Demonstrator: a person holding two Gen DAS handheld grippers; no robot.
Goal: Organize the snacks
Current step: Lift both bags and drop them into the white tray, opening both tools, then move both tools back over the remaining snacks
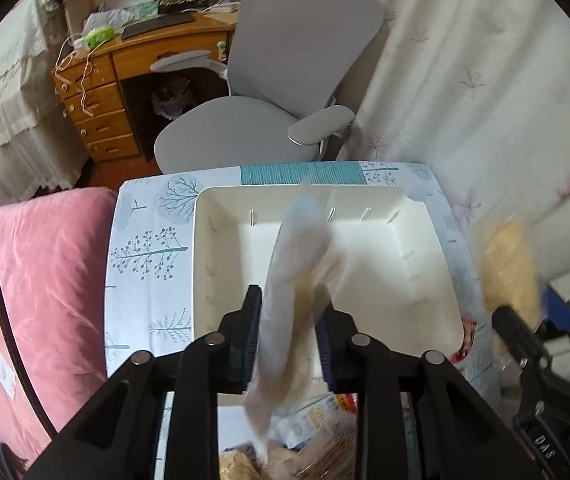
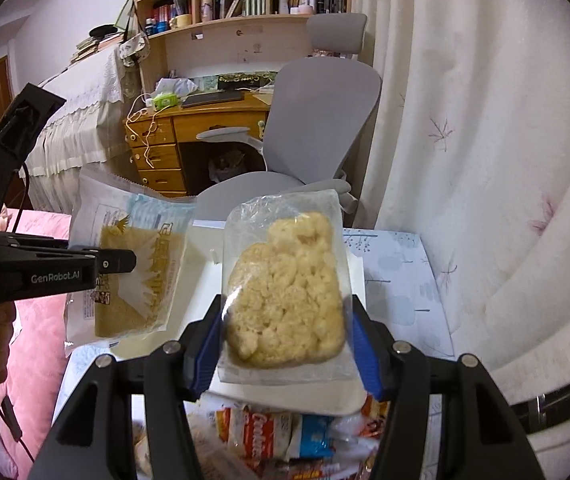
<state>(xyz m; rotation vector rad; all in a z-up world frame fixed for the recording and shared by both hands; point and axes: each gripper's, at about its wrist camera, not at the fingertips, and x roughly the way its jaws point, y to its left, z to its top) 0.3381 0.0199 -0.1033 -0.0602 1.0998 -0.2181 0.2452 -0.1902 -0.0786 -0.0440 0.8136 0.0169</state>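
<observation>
Both claws were up in the air over the table, and each one held a snack. The left claw was squeezed shut on a flat printed snack pack, which hung edge-on above the white bin. The right claw was squeezed shut on a clear bag of puffy rice cake, held just over the near rim of that bin. The bin looked empty inside, with only little slots in its walls. More snacks lay in a pile on the table, below the claws and in front of the bin. The job seemed to have just begun. To do this step well, each pack should go low into the bin before the claw lets go, so it does not flop out. The packs should lie side by side, not one on top of the other. The rice cake looked crumbly, so a soft squeeze would be best. The two claws were close together and could bump, so one should go first.
</observation>
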